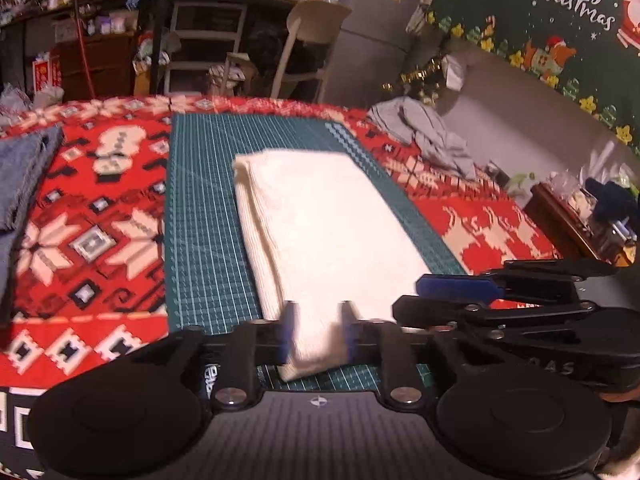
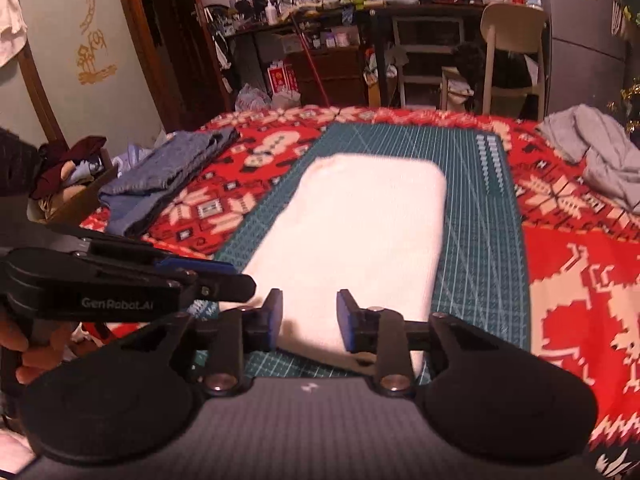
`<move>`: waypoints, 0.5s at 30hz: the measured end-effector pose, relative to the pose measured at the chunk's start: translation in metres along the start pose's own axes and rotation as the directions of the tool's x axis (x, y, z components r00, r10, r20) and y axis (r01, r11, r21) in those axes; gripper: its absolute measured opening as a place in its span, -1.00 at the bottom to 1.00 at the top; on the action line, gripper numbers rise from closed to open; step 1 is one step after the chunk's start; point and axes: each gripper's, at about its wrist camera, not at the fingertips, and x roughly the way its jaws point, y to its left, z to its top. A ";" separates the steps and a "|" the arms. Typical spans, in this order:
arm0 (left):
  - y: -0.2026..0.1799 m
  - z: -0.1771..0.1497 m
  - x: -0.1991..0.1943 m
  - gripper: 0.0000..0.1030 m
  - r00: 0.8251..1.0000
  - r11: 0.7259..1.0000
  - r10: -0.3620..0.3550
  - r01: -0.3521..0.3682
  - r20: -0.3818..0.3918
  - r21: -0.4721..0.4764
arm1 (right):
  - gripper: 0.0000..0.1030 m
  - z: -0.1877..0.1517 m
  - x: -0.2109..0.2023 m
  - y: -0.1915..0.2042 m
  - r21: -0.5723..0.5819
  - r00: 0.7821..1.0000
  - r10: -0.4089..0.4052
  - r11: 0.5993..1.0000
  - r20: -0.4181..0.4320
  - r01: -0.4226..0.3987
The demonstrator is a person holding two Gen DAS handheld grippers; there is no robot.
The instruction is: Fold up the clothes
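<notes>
A folded white garment (image 1: 320,232) lies lengthwise on the green cutting mat (image 1: 200,216); it also shows in the right wrist view (image 2: 360,232) on the mat (image 2: 480,240). My left gripper (image 1: 318,332) is open, its blue pads either side of the garment's near corner, apart from it. My right gripper (image 2: 308,320) is open over the garment's near edge. Each gripper shows in the other's view: the right one (image 1: 452,286) beside the garment, the left one (image 2: 224,276) at the left.
A red Christmas-patterned cloth (image 1: 88,216) covers the table. A folded blue-grey garment (image 2: 160,176) lies at the left, a crumpled grey one (image 2: 600,156) at the far right. A chair (image 2: 512,52), desk and shelves stand behind the table.
</notes>
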 end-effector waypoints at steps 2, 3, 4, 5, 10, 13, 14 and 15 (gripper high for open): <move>-0.002 0.004 -0.006 -0.13 1.000 1.000 -0.002 0.002 0.020 -0.001 | 0.03 0.005 -0.008 -0.003 0.001 1.000 -0.010 1.000 0.019 0.010; -0.003 0.005 -0.009 -0.03 1.000 1.000 0.000 0.000 0.027 -0.002 | 0.31 0.008 -0.012 -0.005 0.001 0.999 -0.020 1.000 0.029 0.020; -0.004 0.006 -0.011 0.17 0.999 1.000 0.003 -0.003 0.033 -0.002 | 0.49 0.010 -0.016 -0.007 0.001 0.999 -0.033 0.999 0.041 0.033; -0.005 0.007 -0.013 0.21 0.999 1.000 0.001 -0.001 0.040 -0.005 | 0.77 0.012 -0.020 -0.009 0.000 0.998 -0.047 0.999 0.053 0.047; -0.011 0.008 -0.012 0.33 0.996 0.997 0.077 -0.077 0.035 -0.003 | 0.98 0.014 -0.029 -0.018 0.004 0.994 -0.084 0.997 0.066 0.083; -0.016 0.009 -0.010 0.33 0.988 0.988 0.154 -0.154 0.029 0.030 | 0.98 0.013 -0.030 -0.022 0.016 0.994 -0.091 0.996 0.065 0.090; -0.016 0.009 -0.010 0.34 0.986 0.985 0.166 -0.167 0.029 0.032 | 0.98 0.013 -0.029 -0.022 0.011 0.993 -0.096 0.995 0.064 0.095; -0.016 0.009 -0.010 0.35 0.984 0.983 0.177 -0.178 0.029 0.033 | 0.98 0.013 -0.029 -0.021 0.005 0.993 -0.104 0.995 0.061 0.103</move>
